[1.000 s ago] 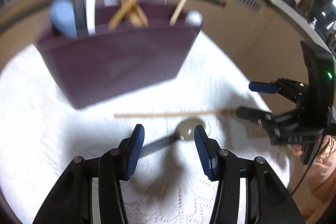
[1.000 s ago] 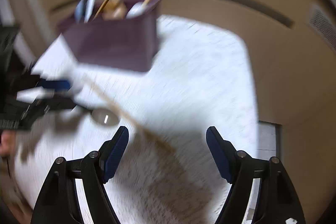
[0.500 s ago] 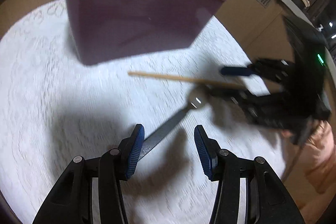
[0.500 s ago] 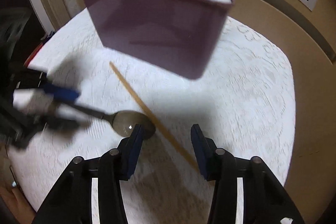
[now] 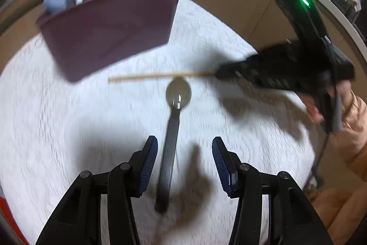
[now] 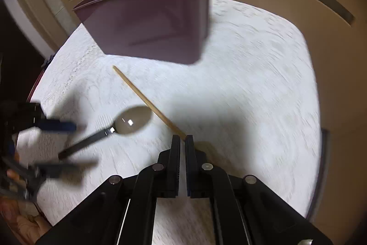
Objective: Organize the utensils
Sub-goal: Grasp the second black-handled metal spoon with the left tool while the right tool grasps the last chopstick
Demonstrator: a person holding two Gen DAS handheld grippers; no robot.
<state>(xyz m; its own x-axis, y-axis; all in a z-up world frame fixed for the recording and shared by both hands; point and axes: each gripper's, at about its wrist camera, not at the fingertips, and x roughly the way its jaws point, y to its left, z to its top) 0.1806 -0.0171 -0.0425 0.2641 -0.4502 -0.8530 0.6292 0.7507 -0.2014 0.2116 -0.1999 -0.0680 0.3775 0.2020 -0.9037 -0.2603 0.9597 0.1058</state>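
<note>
Right tool (image 6: 181, 141) is clamping its fingers on the near end of a thin wooden chopstick (image 6: 142, 93), which is lying flat on the white lace-covered surface (image 6: 252, 95) and pointing toward the purple holder (image 6: 149, 24). Left tool (image 5: 184, 153) is standing released, its fingers straddling the dark handle of a metal spoon (image 5: 177, 95) without touching it. Spoon bowl is resting just beside the chopstick. Half a second earlier the right tool was spread; the spoon handle has since come between the left fingers.
</note>
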